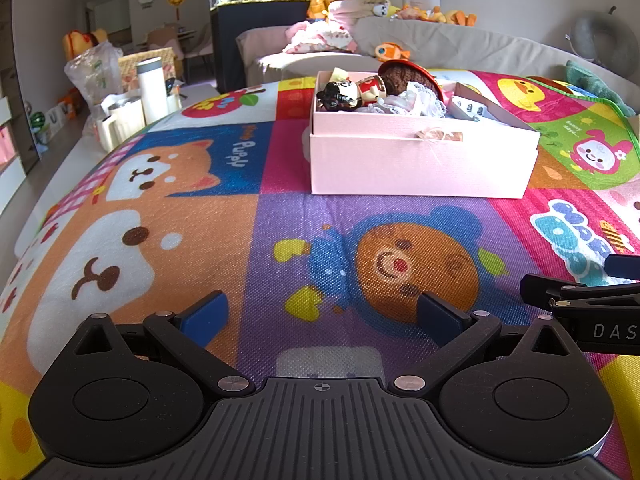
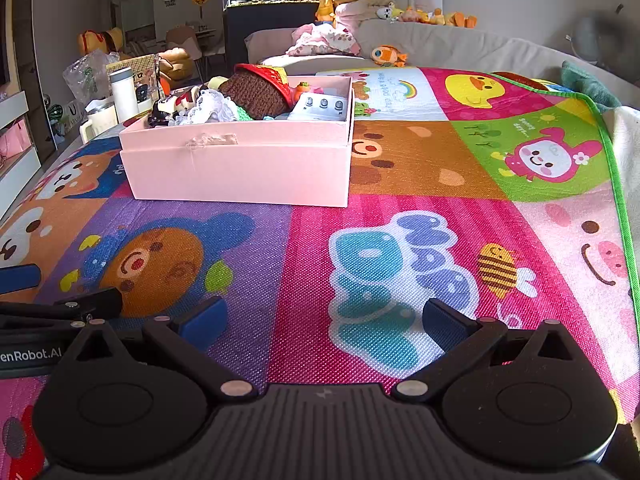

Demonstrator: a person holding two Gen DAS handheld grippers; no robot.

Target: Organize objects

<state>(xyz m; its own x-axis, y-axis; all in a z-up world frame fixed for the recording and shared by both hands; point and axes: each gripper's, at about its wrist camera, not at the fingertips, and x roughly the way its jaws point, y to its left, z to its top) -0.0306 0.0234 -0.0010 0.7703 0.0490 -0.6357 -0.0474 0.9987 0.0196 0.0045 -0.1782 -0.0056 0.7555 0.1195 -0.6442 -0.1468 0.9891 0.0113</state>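
pink cardboard box (image 1: 420, 160) of toys looks light and crushable; i would grip its rim. left hand-held gripper (image 1: 320, 312) and right hand-held gripper (image 2: 322, 320) both gape empty.

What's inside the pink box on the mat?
The pink box holds a brown knitted toy, a black-haired doll, white lace and a grey device. Anything beneath them is covered.

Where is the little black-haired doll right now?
The doll lies in the pink box on the play mat, at the box's far left corner in the left view, beside a brown knitted hat.
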